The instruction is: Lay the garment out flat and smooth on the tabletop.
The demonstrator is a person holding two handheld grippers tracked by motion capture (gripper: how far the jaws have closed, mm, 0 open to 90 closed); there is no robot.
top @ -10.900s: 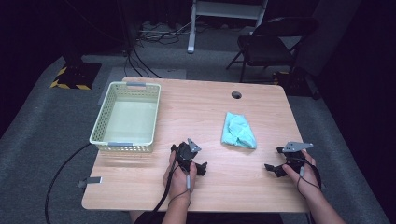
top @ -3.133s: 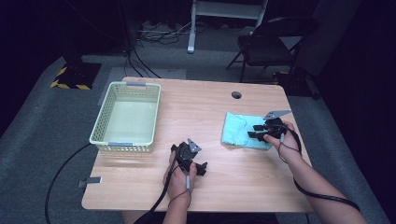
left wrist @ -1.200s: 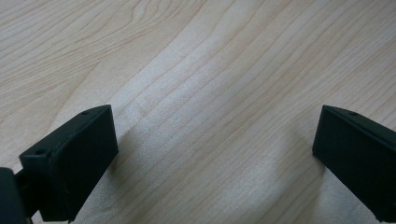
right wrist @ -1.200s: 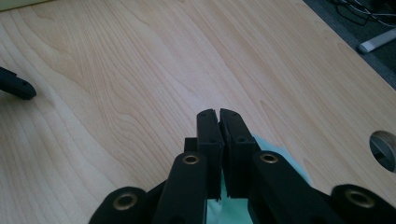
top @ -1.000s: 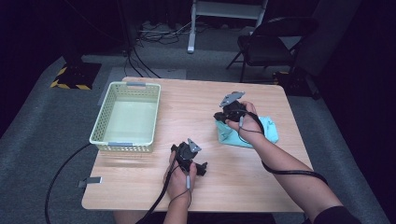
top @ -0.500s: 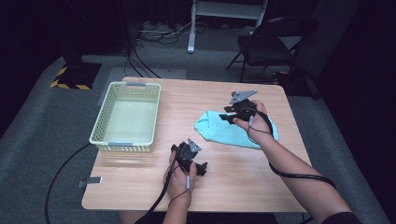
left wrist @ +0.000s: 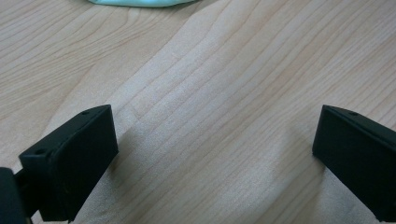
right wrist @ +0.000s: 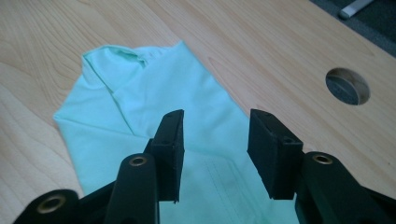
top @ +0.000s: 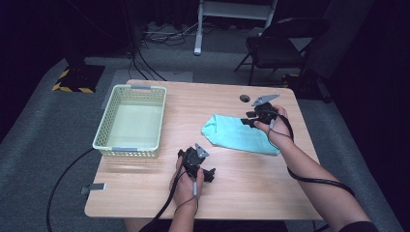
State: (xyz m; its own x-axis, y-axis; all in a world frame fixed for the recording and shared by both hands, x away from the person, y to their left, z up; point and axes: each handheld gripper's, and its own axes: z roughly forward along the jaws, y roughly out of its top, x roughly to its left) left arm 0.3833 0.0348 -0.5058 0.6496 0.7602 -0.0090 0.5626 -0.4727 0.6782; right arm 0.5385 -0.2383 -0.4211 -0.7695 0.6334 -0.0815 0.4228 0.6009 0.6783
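Since the earlier frame the mint-green cloth [top: 239, 135] has been spread leftward into a longer shape on the worktop [top: 145, 193], and the right gripper [top: 251, 118] has shifted to its far right edge, its jaws having just been opening. Going left to right: the basket [top: 130, 121] sits at the left side of the worktop; the left gripper [top: 196, 164] rests on bare wood near the front, jaws spread wide with nothing between them; the cloth lies right of centre, one corner folded over [right wrist: 116, 70]; the right gripper [right wrist: 215, 144] hovers above it, jaws partly apart and pinching nothing. To smooth or fold it well, the next pinch should probably take a single layer at an edge, low and clean.
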